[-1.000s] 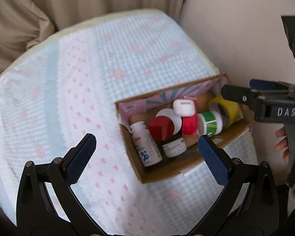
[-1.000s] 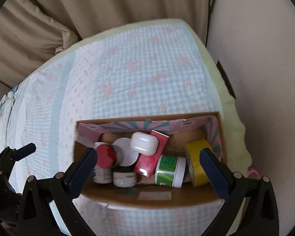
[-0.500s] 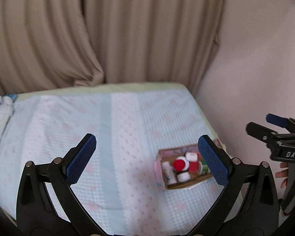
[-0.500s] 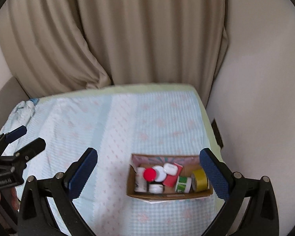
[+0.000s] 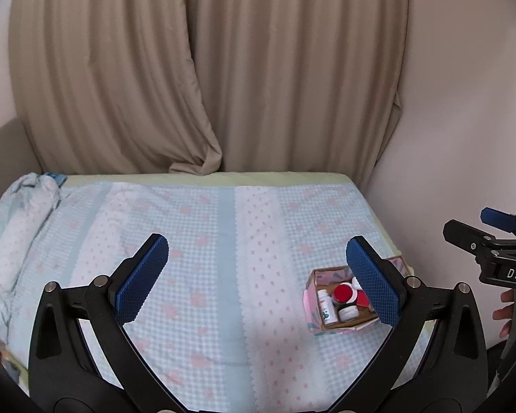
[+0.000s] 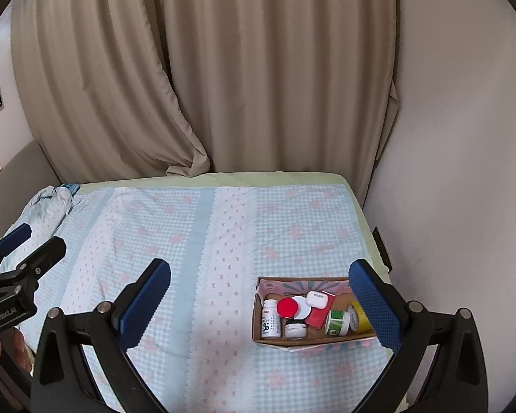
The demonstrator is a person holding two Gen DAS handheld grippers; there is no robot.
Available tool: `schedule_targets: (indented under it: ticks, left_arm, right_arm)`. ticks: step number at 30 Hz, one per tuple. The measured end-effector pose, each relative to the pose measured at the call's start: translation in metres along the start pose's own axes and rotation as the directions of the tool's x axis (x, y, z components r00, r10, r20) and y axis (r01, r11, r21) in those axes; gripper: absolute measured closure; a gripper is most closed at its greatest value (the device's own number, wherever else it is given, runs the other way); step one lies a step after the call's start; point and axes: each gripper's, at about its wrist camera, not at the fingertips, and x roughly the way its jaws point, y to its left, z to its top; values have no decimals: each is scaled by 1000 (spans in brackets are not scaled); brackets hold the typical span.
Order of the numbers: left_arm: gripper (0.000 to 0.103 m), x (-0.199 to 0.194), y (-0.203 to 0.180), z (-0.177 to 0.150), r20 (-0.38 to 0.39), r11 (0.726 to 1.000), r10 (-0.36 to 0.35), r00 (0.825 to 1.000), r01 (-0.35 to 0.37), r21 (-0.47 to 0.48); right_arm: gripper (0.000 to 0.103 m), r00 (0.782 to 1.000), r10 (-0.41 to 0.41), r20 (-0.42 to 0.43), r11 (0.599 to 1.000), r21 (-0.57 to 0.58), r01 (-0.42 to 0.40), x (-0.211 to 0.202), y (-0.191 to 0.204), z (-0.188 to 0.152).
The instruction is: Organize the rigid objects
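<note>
A cardboard box [image 6: 313, 342] with a pink patterned inside sits near the right front corner of the bed; it also shows in the left wrist view [image 5: 340, 327]. It holds a white bottle [image 6: 270, 320], a red-lidded jar [image 6: 288, 307], a white case [image 6: 316, 298], a green-labelled jar [image 6: 337, 323], yellow tape [image 6: 360, 317] and other small items. My left gripper [image 5: 258, 277] is open and empty, high above the bed. My right gripper [image 6: 259, 304] is open and empty, well back from the box.
The bed has a light blue checked cover [image 6: 196, 241] with pink motifs. A crumpled cloth [image 6: 51, 203] lies at its far left. Beige curtains [image 6: 223, 69] hang behind. A wall [image 6: 457, 172] runs along the right side.
Both grippers have pulled far back and up from the box, which now looks small and distant. Both stay open and empty.
</note>
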Motion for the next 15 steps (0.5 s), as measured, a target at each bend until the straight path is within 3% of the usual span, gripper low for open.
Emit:
schedule_targets:
  ticks: [15]
  left_arm:
    - [0,-6,8,-1,-6,1000,-11,1000,11,3]
  right_arm:
    - [0,1000,-18,24,1000,3,18,-6,12,-5]
